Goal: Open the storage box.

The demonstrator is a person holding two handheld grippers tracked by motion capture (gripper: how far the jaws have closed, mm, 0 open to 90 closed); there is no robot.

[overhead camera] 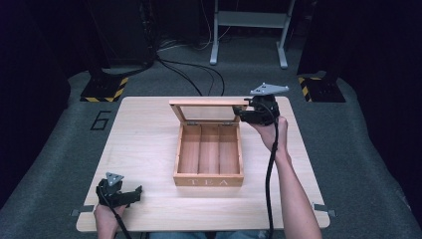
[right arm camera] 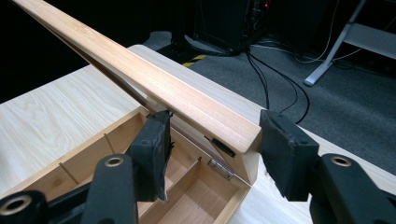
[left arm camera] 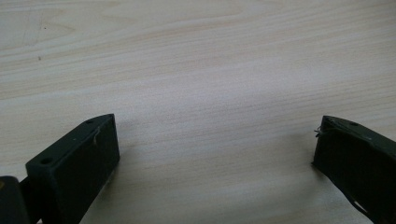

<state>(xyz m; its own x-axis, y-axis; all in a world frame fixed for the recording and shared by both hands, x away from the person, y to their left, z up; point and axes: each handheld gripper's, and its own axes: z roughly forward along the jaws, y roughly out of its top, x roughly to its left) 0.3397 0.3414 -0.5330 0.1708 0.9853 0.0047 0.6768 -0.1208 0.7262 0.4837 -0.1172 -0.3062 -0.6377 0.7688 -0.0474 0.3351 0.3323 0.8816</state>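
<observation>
- The table (overhead camera: 144,149) carries everything; under your left gripper (left arm camera: 215,140) it shows as bare wood between and ahead of the jaws.
- The tea box (overhead camera: 209,154) sits mid-table, below and ahead of your right gripper's (right arm camera: 212,149) jaws, its three compartments open beneath them.
- The lid (right arm camera: 140,79) stands raised and tilted; its front rail runs from the far left down into the gap between your right jaws.
- Your right jaws are closed on that rail's corner: one pad lies on the lid's underside, the other against its outer end.
- Your left jaws are spread wide with nothing between them, well apart from the box, near your edge of the table.
</observation>
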